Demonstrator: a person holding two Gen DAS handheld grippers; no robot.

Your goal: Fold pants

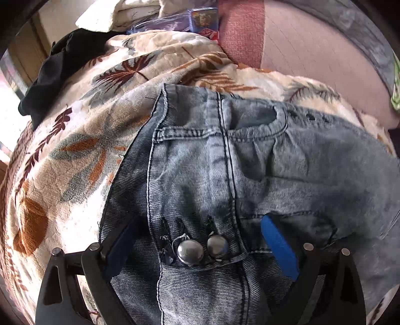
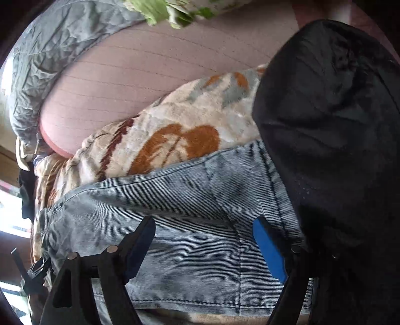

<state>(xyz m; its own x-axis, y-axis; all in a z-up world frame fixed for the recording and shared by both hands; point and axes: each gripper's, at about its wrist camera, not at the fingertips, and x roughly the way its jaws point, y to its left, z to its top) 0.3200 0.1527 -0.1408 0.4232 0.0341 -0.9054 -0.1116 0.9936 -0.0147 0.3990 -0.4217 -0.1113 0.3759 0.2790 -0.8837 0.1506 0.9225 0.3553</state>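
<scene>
No brand, label or writing can be read anywhere; the printed packets [image 1: 203, 18] at the far edge of the bed are too blurred to tell.

In the left wrist view, a black garment [image 1: 53, 75] lies at far left on the leaf-patterned blanket [image 1: 75, 155]. The jeans [image 1: 225, 160] are spread over that blanket, waistband near, with two metal buttons [image 1: 200, 247] close to the camera. The left gripper [image 1: 200, 237] stands wide open over the waistband, a blue pad on each side of the buttons, not pressing the cloth. A pink mattress [image 1: 312, 45] shows far right.

In the right wrist view, a grey quilt [image 2: 50, 50] sits far left, and the right gripper [image 2: 205, 242] hangs open above the denim. A black garment [image 2: 337, 150] covers the jeans' right edge.
</scene>
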